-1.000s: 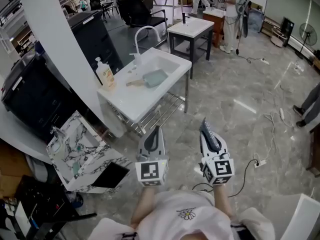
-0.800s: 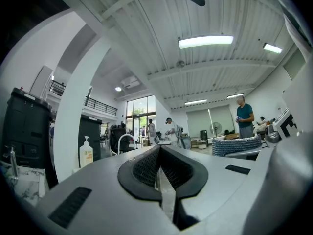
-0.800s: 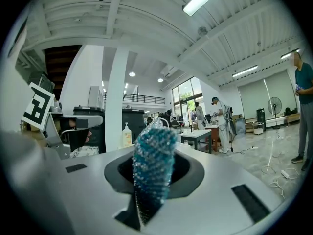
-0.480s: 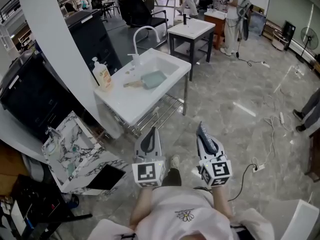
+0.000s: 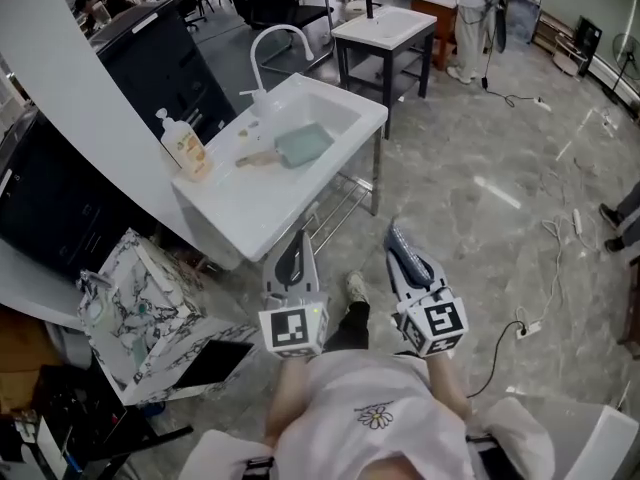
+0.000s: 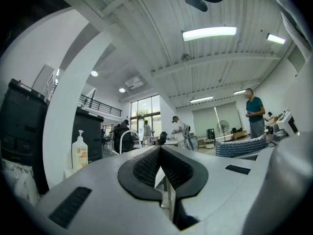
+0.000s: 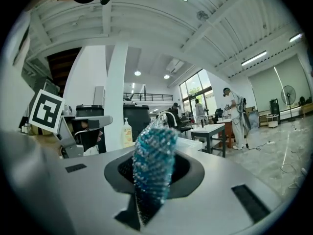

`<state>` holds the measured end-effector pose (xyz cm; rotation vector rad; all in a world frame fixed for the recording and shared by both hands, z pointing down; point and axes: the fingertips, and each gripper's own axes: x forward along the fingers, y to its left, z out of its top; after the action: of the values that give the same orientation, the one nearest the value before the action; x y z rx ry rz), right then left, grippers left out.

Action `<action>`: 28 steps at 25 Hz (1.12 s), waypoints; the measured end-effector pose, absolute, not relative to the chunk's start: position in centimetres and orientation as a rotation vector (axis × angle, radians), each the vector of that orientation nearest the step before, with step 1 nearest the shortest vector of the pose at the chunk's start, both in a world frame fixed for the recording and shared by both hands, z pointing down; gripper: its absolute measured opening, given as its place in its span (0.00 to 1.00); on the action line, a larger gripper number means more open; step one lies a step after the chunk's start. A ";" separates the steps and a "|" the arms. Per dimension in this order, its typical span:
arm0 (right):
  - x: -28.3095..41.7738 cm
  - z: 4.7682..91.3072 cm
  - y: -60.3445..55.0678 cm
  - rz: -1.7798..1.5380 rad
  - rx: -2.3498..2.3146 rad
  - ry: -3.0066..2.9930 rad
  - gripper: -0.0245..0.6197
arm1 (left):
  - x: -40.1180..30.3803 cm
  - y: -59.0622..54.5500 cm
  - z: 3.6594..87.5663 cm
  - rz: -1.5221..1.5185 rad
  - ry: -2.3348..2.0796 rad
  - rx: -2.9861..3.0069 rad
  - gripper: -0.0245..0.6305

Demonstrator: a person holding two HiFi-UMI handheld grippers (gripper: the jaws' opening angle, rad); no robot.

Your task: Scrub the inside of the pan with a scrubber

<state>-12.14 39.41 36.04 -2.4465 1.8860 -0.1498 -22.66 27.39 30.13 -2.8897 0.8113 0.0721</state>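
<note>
A pale green square pan [image 5: 303,145] with a wooden handle lies in the white sink [image 5: 250,203] beside the faucet [image 5: 272,40]. Both grippers hang over the floor, short of the sink's near corner. My left gripper [image 5: 297,244] is shut with nothing between its jaws, which meet in the left gripper view [image 6: 159,169]. My right gripper [image 5: 400,243] is shut on a glittery blue mesh scrubber [image 7: 154,163], which sticks up out of the jaws in the right gripper view. The pan does not show in either gripper view.
A soap bottle [image 5: 184,146] stands at the sink's left end. A marbled box [image 5: 135,313] sits on the floor at left, by a black cabinet [image 5: 60,208]. A second sink table [image 5: 385,30] stands behind. Cables [image 5: 548,268] trail on the floor at right. People stand far back.
The person has stepped toward the sink, which now sits lower and closer in the head view. Both grippers kept their pose in front of the body, jaws unchanged.
</note>
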 end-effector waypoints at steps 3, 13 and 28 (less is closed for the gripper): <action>-8.9 36.7 35.2 -0.214 -2.431 1.907 0.13 | -19.1 23.3 30.4 0.036 0.812 -2.890 0.06; 4.6 32.8 14.7 -0.255 -2.326 2.049 0.13 | -5.7 4.9 26.2 0.136 0.894 -2.865 0.06; 12.6 33.7 -0.9 -0.399 -2.147 2.155 0.13 | 0.7 -9.6 27.5 0.051 1.092 -2.838 0.06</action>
<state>12.61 -0.92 33.69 -2.1473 2.1555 -0.3994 0.72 -9.62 27.46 -2.8378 1.0923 0.0511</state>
